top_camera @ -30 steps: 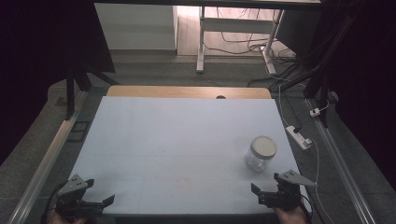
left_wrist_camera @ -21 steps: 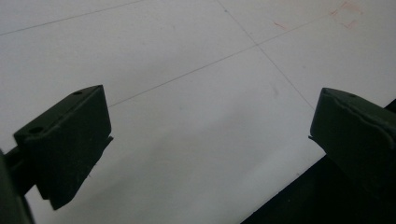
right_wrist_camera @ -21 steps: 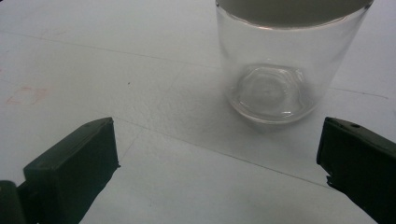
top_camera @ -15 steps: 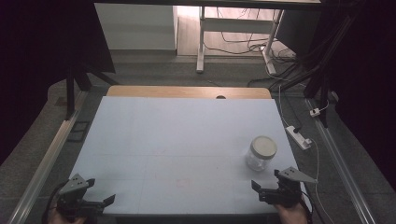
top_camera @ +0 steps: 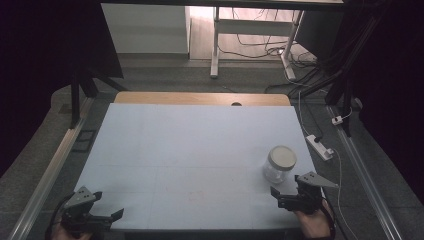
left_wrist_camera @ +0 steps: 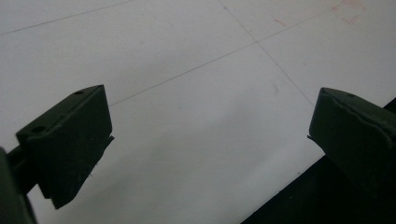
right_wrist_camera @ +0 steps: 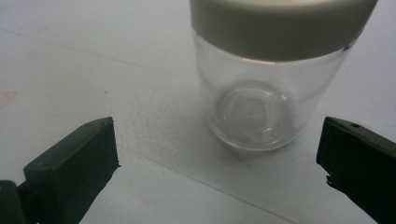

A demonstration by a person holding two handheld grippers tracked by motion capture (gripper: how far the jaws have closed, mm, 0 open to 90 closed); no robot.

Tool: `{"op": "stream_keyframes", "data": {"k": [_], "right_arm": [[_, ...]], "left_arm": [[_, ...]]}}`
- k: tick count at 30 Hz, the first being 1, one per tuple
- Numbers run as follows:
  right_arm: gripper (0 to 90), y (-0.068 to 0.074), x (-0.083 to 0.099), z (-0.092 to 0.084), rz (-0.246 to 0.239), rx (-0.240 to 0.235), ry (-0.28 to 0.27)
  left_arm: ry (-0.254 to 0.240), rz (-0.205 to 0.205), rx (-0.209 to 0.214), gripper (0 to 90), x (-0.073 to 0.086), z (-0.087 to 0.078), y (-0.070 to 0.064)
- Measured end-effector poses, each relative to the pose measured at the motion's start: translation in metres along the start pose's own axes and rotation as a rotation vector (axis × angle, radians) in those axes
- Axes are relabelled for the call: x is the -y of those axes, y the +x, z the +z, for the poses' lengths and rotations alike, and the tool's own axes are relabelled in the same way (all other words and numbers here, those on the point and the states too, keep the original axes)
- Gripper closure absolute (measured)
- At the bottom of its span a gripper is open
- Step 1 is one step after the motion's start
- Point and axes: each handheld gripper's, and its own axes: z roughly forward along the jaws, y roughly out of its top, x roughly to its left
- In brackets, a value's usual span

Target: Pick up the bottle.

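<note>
**High view: jar at 4 o'clock, both tongs wide and empty**

Glass jar point(top_camera: 280, 164), lid point(right_wrist_camera: 280, 21) on, stands upright on the white table point(top_camera: 190, 150) at about 4 o'clock. Right gripper point(top_camera: 286, 196) sits just beside it at its 6 o'clock, jaws spread wide, holding nothing, not touching the jar. Left gripper point(top_camera: 107, 217) at table's 7 o'clock edge, jaws also wide apart, empty, well apart from jar.

A clear, glossy glass jar point(right_wrist_camera: 254, 105) capped by a matt, pale metal-looking lid point(right_wrist_camera: 280, 21) is seen on a smooth, matt white table point(top_camera: 190, 150) edged behind the jar in bare wood.
</note>
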Motion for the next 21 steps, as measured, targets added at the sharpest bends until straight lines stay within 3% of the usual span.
{"op": "stream_keyframes", "data": {"k": [3,21], "right_arm": [[0.0,-0.004,-0.001,0.003,0.019,-0.002,0.004],[0.0,-0.022,-0.009,0.022,0.031,0.04,0.013]], "left_arm": [[0.0,0.0,0.0,0.5,0.0,0.0,0.0],[0.004,-0.004,0.0,0.5,0.0,0.0,0.001]]}}
